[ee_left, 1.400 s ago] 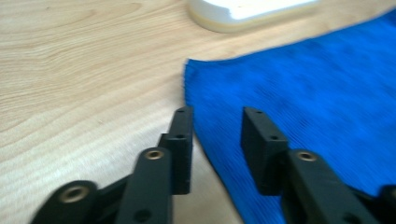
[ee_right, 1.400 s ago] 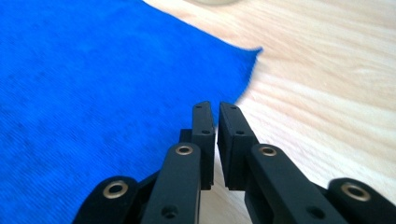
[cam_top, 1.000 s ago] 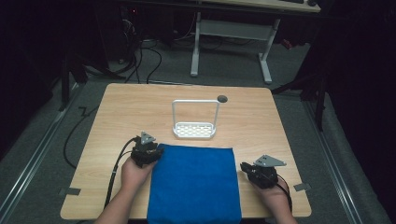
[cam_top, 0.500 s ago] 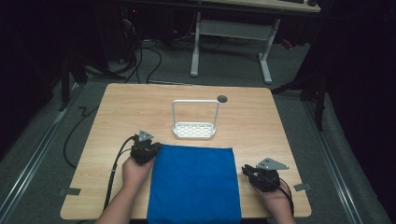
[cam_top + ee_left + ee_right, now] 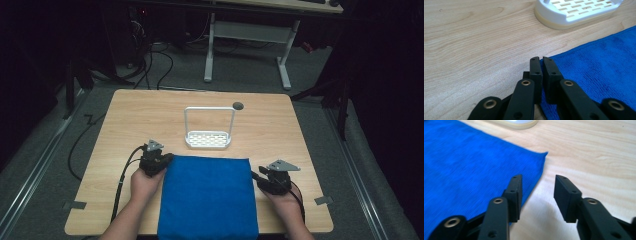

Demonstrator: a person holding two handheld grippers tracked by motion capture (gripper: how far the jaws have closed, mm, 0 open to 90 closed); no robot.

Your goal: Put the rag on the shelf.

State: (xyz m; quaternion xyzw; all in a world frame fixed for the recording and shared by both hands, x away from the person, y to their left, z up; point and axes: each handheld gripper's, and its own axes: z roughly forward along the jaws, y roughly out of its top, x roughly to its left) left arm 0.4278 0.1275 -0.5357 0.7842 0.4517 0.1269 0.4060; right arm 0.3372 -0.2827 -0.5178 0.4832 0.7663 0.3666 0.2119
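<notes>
A blue cloth [image 5: 207,197] lies flat on the near half of the wooden table [image 5: 150,115]. My left gripper [image 5: 167,159] sits at the cloth's far left corner. Its jaws [image 5: 541,60] have just been closing and now pinch the cloth's edge [image 5: 599,72] between them. My right gripper [image 5: 256,176] rests beside the cloth's right edge. Its jaws [image 5: 537,178] have just been opening and stand apart. One finger [image 5: 514,192] lies over the cloth's edge [image 5: 474,165], and bare wood shows in the gap.
A white slotted rack [image 5: 209,137] with a tall wire handle stands just beyond the cloth, close ahead of the left gripper [image 5: 576,12]. A small dark hole [image 5: 238,105] marks the table's far side. Cables and desk legs [image 5: 285,65] stand on the floor behind.
The right hand has shifted slightly beside the cloth's right edge. The left hand has stayed at the far left corner. The cloth lies as before.
</notes>
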